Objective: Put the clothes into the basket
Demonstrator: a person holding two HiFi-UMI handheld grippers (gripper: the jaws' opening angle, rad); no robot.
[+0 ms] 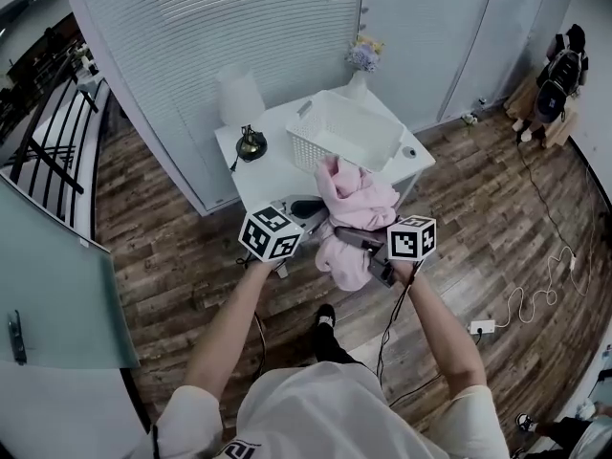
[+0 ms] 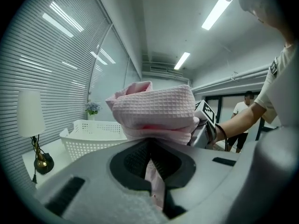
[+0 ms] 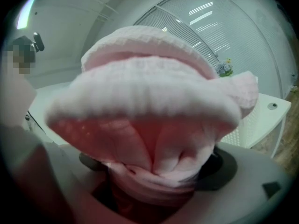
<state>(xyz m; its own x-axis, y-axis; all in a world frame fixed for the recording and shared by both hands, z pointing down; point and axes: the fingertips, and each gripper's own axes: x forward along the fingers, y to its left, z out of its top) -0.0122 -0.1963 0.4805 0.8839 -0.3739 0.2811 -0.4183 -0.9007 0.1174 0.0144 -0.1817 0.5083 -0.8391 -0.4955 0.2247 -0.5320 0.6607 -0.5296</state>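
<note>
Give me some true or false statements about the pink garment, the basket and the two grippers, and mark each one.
1. The left gripper and the right gripper are both shut on the pink garment. True.
2. The pink garment lies inside the white basket. False: it hangs from the grippers in front of the basket.
3. The white basket stands on the floor. False: it stands on the white table.
4. A lamp stands on the table, to the basket's left in the head view. True.

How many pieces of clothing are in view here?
1. One pink garment, clamped by the left gripper and right gripper, in front of the white basket. The bundle's folds might hide another.
</note>
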